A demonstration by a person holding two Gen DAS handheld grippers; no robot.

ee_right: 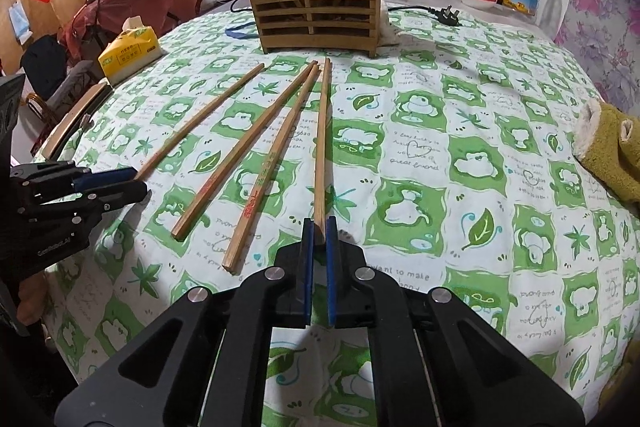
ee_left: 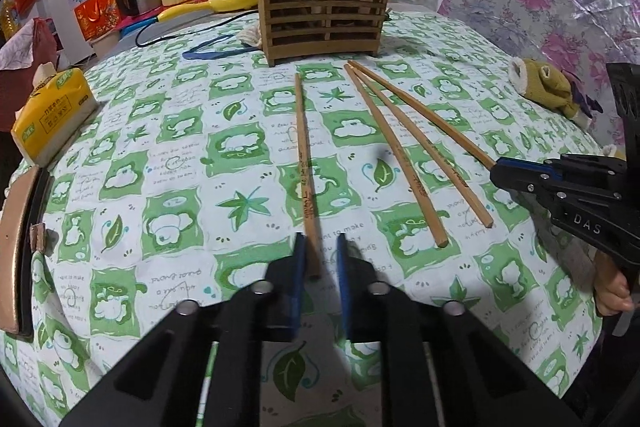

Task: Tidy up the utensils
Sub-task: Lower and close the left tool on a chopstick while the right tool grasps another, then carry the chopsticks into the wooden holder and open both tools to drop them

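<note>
Our left gripper (ee_left: 320, 247) has its blue-padded fingers (ee_left: 298, 267) parted around the near end of the leftmost chopstick (ee_left: 304, 155), not yet pinching it. Our right gripper (ee_right: 319, 227) has its fingers (ee_right: 307, 247) closed on the near end of the rightmost chopstick (ee_right: 322, 139). Between these lie two more chopsticks (ee_right: 256, 155), slim square-sided wooden rods with red print, flat on the desk (ee_right: 440, 147), whose cloth is a green-and-white leaf check. All four tips point toward the slatted wooden holder (ee_right: 316, 3) at the far edge; more chopsticks stand in its left and right compartments. A yellow tissue pack (ee_left: 52, 115) sits left, a fuzzy olive slipper (ee_right: 612, 147) right.
</note>
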